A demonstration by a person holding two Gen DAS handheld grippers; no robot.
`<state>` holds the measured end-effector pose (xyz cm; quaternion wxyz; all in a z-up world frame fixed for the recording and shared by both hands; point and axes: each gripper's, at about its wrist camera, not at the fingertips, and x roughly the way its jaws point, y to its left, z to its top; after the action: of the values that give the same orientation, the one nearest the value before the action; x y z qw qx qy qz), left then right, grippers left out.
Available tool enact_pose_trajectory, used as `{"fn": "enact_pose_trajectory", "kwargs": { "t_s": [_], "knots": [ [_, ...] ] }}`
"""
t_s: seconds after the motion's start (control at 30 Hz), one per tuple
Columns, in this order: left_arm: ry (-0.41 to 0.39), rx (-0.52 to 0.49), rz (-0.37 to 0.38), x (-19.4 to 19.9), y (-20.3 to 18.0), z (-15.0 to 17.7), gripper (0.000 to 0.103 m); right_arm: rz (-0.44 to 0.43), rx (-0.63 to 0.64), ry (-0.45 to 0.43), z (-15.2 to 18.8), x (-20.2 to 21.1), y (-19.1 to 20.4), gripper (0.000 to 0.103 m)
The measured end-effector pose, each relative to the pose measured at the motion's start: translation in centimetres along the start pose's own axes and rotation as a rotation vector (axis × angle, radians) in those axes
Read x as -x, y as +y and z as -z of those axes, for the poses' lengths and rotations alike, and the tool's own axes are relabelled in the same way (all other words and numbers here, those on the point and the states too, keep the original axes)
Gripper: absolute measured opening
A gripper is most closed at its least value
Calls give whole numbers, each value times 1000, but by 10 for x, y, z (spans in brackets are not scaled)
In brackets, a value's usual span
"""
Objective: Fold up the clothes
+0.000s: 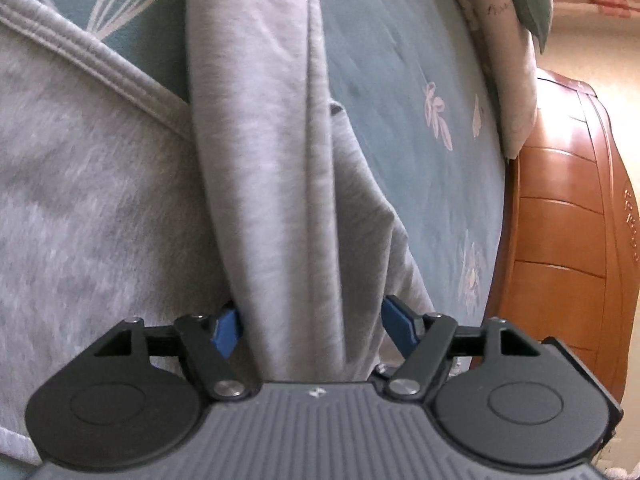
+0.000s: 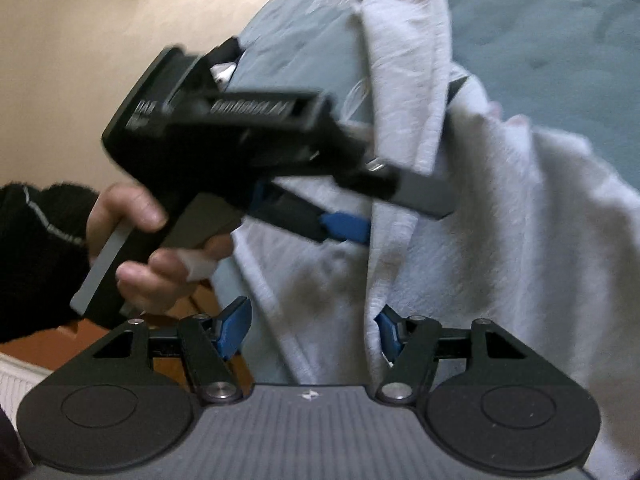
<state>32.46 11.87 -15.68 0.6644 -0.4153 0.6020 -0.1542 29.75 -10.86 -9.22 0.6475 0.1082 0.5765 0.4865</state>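
A light grey sweatshirt-like garment (image 1: 100, 200) lies on a teal bed sheet (image 1: 400, 60). In the left wrist view a long fold of it runs forward from between the fingers of my left gripper (image 1: 314, 328). Those blue pads (image 1: 228, 332) stand wide apart, so that gripper is open, and cloth hides the fingertips. In the right wrist view the garment (image 2: 520, 240) fills the right side. Its hem passes between the spread fingers of my open right gripper (image 2: 310, 330), with sheet showing beside the left pad. The left gripper (image 2: 408, 218) reaches into a raised fold just ahead.
A wooden bed end (image 1: 560, 220) and a floral pillow or quilt (image 1: 508, 80) border the sheet on the right. A person's hand (image 2: 132, 216) in a black sleeve holds the left gripper's handle. A beige wall (image 2: 80, 40) lies beyond the bed's edge.
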Motion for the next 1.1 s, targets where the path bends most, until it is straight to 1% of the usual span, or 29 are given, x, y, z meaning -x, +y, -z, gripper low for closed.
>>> {"fn": "enact_pose_trajectory", "kwargs": {
  "t_s": [0.13, 0.2, 0.3, 0.33, 0.37, 0.4, 0.43, 0.5, 0.53, 0.6, 0.67, 0.7, 0.77, 0.87, 0.93, 0.97, 1.03, 1.1],
  "knots": [
    [-15, -26, 3, -1, -1, -3, 73, 20, 64, 27, 3, -5, 13, 71],
    [-47, -35, 12, 0, -2, -6, 72, 21, 77, 26, 4, -3, 16, 72],
    [-110, -34, 57, 9, 2, -14, 71, 3, 56, 8, 6, 6, 15, 72],
    [-124, -29, 84, 10, 3, -17, 67, -1, 45, 1, 7, 9, 14, 72],
    [-143, -26, 108, 11, 4, -19, 62, 0, 39, -3, 8, 11, 14, 72],
    [-158, -31, 121, 10, 4, -22, 45, 3, 35, -7, 9, 12, 14, 72],
    [-163, -39, 119, 9, 2, -24, 25, 14, 36, -10, 11, 13, 15, 73],
    [-174, -102, 66, 10, -6, -23, 8, 38, 39, -21, 13, 16, 16, 73],
    [-183, -141, 37, 12, -11, -21, 6, 44, 35, -29, 14, 17, 16, 73],
    [-211, -189, 11, 22, -20, -16, 4, 57, 26, -46, 16, 21, 17, 75],
    [-243, -229, 3, 37, -30, -10, 3, 79, 5, -77, 20, 27, 17, 82],
    [-259, -250, 1, 45, -35, -6, 3, 96, -11, -91, 22, 30, 17, 84],
    [-283, -292, -3, 58, -48, 0, 3, 126, -38, -112, 26, 38, 18, 85],
    [-314, -364, -31, 79, -63, 14, 3, 157, -62, -135, 30, 51, 20, 85],
    [-321, -366, -39, 89, -67, 22, 3, 170, -71, -142, 31, 58, 19, 85],
    [-322, -370, -53, 93, -68, 28, 3, 177, -75, -146, 31, 62, 18, 85],
    [-325, -409, -96, 99, -73, 40, 3, 190, -84, -153, 32, 69, 17, 86],
    [-323, -454, -120, 104, -78, 51, 3, 204, -92, -161, 33, 76, 16, 86]
  ]
}}
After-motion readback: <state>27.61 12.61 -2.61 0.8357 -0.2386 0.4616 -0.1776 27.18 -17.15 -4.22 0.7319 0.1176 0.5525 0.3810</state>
